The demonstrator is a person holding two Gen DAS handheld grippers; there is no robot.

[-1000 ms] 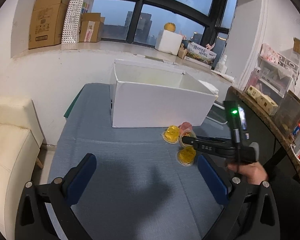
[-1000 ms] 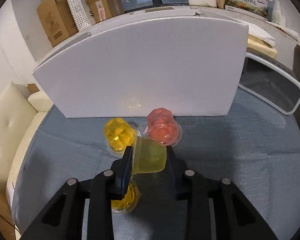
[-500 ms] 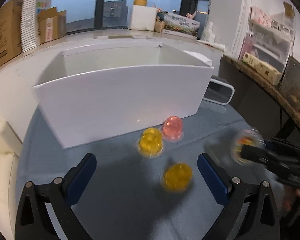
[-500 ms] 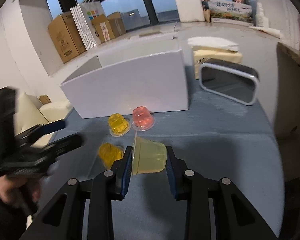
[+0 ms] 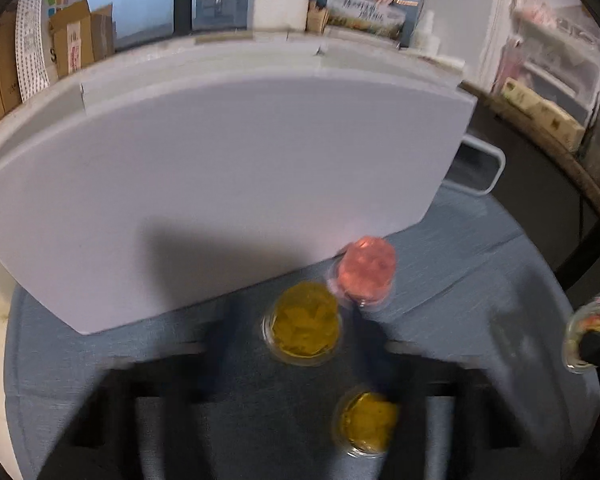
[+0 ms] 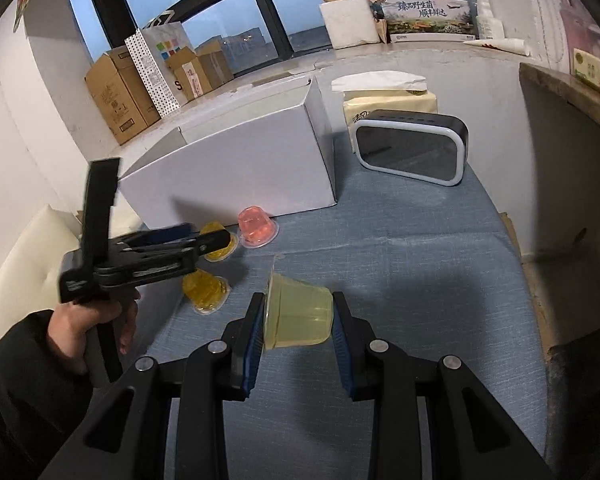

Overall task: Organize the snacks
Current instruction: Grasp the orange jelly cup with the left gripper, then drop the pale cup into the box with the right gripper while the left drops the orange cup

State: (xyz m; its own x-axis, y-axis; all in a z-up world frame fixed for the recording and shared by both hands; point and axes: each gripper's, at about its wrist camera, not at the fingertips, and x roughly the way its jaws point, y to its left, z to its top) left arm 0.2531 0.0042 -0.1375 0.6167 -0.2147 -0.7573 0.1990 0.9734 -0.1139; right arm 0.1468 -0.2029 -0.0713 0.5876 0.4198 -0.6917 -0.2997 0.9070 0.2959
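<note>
Where it hung back spread, left gripper [image 6: 210,240] closing around a yellow jelly cup [image 5: 304,322], right gripper [image 6: 298,332] pinching pale cup [image 6: 300,316]

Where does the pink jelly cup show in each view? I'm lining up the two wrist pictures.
Left wrist view: the pink jelly cup sits right of centre, at the foot of the white box, up and right of a yellow cup.
Right wrist view: it lies left of centre, by the box's near wall.
Shared landmark: the white box.
</note>
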